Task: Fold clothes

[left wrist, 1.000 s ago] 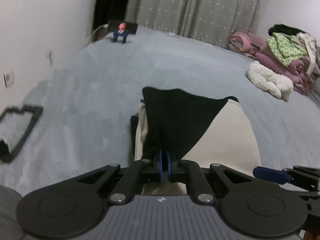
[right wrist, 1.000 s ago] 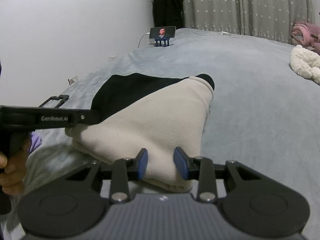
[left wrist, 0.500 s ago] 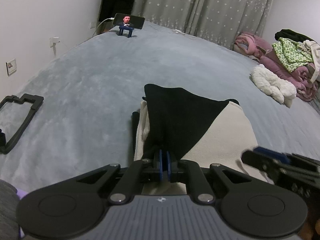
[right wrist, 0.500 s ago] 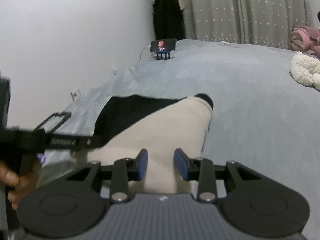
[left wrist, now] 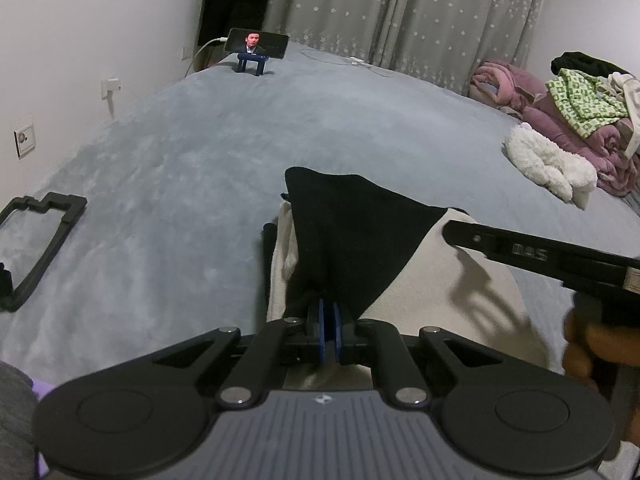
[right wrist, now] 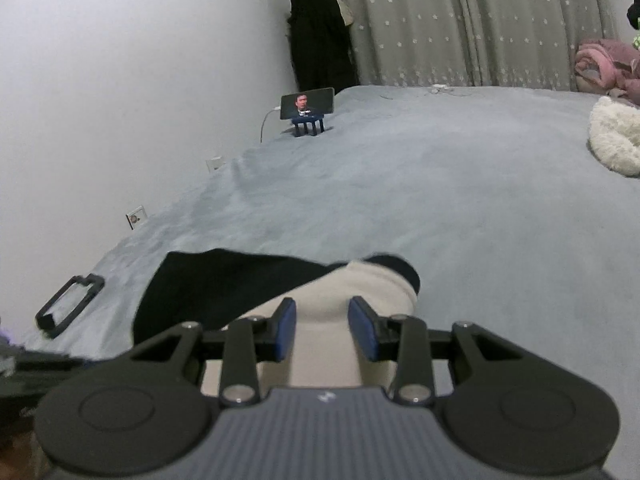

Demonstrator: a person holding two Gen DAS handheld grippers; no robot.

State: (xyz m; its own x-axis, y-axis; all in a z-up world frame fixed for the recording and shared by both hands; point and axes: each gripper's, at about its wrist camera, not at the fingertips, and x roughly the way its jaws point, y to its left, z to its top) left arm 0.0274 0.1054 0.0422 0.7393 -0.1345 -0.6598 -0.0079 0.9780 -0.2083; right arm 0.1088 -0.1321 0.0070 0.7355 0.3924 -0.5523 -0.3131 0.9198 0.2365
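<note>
Garment (left wrist: 460, 292) near edge hidden behind left tool (left wrist: 329, 330) body

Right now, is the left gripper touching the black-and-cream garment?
Touching. The left wrist view shows the left gripper with its blue pads closed on a fold of the black-and-cream garment, black cloth bunched right at the tips.

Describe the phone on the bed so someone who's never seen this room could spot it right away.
Start with the wide grey bed and follow it to its far corner, by the white wall and the starred curtain. There the phone sits sideways on a small blue stand, a white cable at its side. It is the only lit screen in the room.
</note>
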